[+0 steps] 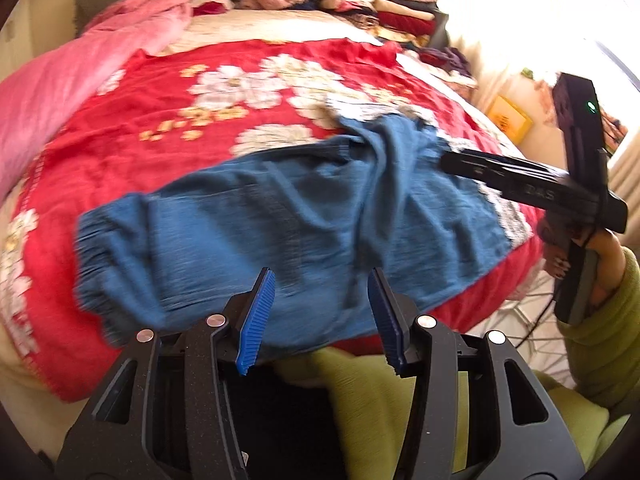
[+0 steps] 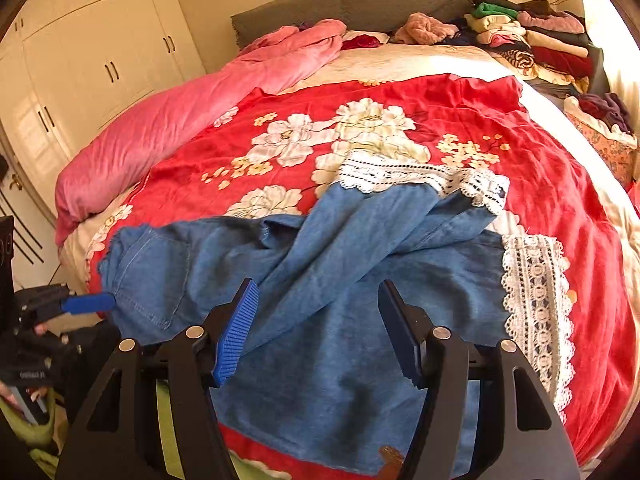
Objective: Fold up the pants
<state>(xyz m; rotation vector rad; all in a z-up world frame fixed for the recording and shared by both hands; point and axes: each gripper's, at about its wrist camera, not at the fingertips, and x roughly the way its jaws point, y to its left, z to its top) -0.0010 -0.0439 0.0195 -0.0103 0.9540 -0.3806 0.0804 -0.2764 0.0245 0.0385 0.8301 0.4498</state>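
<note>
Blue denim pants (image 2: pixel 320 264) with white lace hems (image 2: pixel 536 300) lie rumpled across a red floral bedspread (image 2: pixel 540 152), just beyond both tools. The left gripper (image 1: pixel 322 320) and the right gripper (image 2: pixel 316 332) each hover above the cloth, 2 jaws parted, gripping nothing. A pink quilt (image 2: pixel 168 128) and stacked clothes (image 2: pixel 536 36) lie behind.

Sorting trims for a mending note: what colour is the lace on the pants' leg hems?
White lace trim on the blue denim pants; clearest in the right wrist view.

The right gripper (image 1: pixel 444 162) bears blurred lettering, seemingly "DAS"
</note>
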